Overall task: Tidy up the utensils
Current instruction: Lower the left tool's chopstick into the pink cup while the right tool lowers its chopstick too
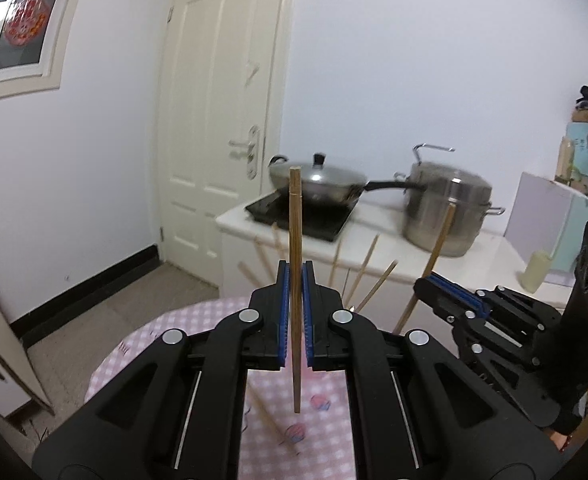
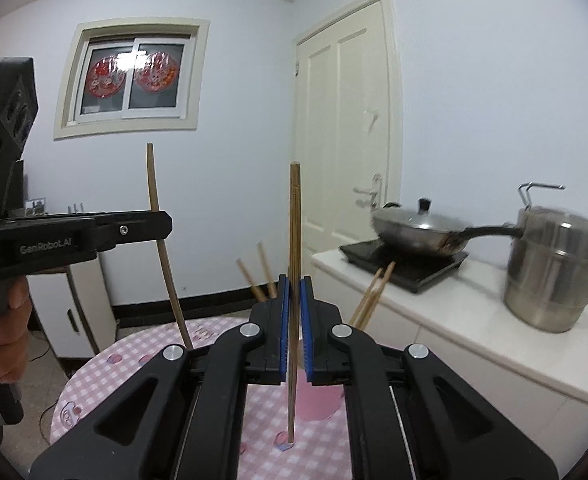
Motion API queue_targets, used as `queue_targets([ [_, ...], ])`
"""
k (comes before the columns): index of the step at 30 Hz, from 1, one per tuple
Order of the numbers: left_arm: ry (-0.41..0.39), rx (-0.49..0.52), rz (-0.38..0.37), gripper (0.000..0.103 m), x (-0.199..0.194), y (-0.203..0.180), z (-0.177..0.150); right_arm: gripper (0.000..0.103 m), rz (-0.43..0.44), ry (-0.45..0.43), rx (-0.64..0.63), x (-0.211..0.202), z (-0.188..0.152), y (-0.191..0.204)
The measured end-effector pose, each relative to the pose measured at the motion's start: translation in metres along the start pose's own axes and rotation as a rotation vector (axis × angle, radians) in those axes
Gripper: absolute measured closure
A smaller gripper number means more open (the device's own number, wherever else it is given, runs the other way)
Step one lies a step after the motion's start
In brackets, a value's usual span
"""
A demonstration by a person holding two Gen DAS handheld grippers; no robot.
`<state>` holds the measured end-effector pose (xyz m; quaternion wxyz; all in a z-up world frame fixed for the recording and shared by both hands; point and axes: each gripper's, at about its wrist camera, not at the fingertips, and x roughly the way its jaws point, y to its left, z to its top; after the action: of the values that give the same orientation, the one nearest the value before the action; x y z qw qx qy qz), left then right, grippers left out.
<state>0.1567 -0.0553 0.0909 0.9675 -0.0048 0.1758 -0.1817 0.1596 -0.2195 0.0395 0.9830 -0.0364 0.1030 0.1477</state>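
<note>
My left gripper (image 1: 295, 276) is shut on a wooden chopstick (image 1: 295, 220) that stands upright above the pink checked table (image 1: 166, 332). My right gripper (image 2: 294, 282) is shut on a second upright chopstick (image 2: 294, 220), whose lower end hangs over a pink cup (image 2: 320, 400). Several more chopsticks (image 2: 370, 296) fan out of that cup behind the fingers. In the left wrist view the right gripper (image 1: 426, 282) shows at the right with its chopstick (image 1: 438, 244). In the right wrist view the left gripper (image 2: 168, 222) shows at the left with its chopstick (image 2: 154, 196). One chopstick (image 1: 270, 420) lies on the cloth.
A white counter (image 2: 474, 328) stands behind the table with an induction hob (image 2: 410, 264), a lidded wok (image 2: 418, 228) and a steel steamer pot (image 2: 554, 268). A closed door (image 2: 346, 140) and a window (image 2: 134, 76) are beyond. A hand (image 2: 6, 320) grips the left tool's handle.
</note>
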Motion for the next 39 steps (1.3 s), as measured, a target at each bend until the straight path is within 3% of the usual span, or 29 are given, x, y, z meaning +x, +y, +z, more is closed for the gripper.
queue_targets([
  [10, -0.117, -0.064, -0.058, 0.097, 0.028, -0.019, 0.018, 0.099, -0.034, -0.073, -0.003, 0.001, 0.021, -0.012],
  [16, -0.176, -0.085, -0.014, 0.097, 0.042, -0.018, 0.016, 0.099, -0.054, -0.103, -0.001, 0.008, 0.027, -0.017],
  [29, -0.177, -0.159, 0.038, 0.096, 0.09, -0.001, -0.001, 0.099, -0.048, -0.175, 0.039, 0.021, 0.049, -0.029],
  [32, -0.162, -0.208, -0.021, 0.096, 0.09, 0.003, 0.002, 0.099, -0.053, -0.17, 0.045, 0.028, 0.05, -0.033],
  [39, -0.243, -0.199, -0.024, 0.097, 0.075, 0.002, 0.008, 0.099, -0.032, -0.142, 0.097, 0.042, 0.046, -0.046],
])
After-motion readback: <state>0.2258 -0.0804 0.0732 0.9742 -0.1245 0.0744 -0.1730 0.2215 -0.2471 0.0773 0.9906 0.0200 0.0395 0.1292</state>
